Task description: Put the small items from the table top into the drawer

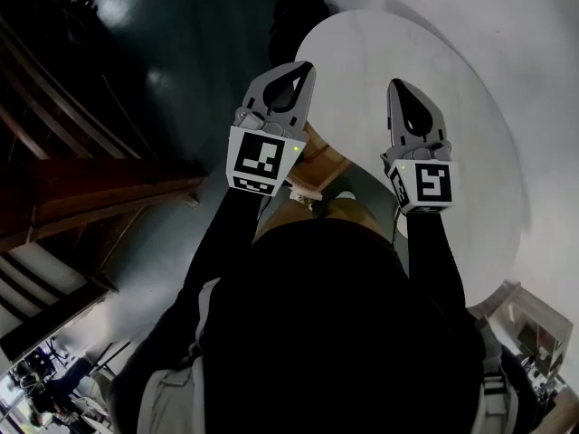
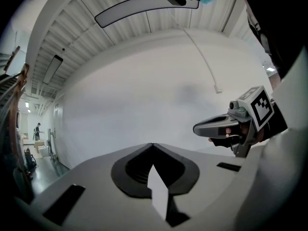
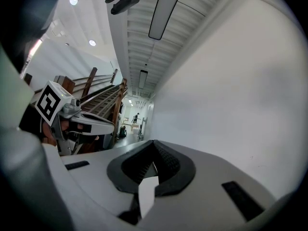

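While the left tool [image 1: 306, 67] and right tool [image 1: 396, 86] hang closed, empty, a white table [image 1: 470, 134] meets dark floor [image 1: 181, 52].

"What's the left hand-held gripper [image 2: 152, 146] pointed at?"

"A bare white wall [image 2: 144, 95]. Its jaws are pressed together at the tips, with nothing between them."

"Anything off to the right?"

"The right hand-held gripper [image 2: 199, 127], seen side-on, its marker cube [image 2: 260, 107] tilted. A long ceiling light [image 2: 144, 6] runs overhead, and a person [image 2: 37, 129] stands far off at the left."
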Demonstrator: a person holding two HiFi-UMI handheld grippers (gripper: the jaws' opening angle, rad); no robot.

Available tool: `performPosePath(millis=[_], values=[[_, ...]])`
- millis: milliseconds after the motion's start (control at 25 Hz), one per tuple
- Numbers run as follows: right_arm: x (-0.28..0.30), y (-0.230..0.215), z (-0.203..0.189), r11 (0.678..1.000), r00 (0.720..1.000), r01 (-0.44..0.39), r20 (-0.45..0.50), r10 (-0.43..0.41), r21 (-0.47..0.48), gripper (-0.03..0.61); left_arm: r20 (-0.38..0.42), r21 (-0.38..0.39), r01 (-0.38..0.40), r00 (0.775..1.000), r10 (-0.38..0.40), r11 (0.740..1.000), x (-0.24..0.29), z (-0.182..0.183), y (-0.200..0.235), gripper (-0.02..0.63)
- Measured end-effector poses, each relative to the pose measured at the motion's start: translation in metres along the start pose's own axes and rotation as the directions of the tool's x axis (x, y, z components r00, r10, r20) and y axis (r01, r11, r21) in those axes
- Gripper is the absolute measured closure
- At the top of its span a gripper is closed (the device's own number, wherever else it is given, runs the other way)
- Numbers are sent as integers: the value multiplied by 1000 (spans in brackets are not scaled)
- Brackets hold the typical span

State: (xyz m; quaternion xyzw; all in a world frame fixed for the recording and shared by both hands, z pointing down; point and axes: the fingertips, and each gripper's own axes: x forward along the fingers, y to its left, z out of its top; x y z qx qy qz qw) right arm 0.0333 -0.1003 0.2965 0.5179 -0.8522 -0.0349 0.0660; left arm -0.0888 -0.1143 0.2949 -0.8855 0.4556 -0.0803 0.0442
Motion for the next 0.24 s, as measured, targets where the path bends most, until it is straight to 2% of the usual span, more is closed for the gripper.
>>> performPosePath(millis=[240], values=[[-2,2,-2,1000,1000,13,-13,-13,1,552,-8,0,-3,1000,3,1000,-3,-2,3,600]])
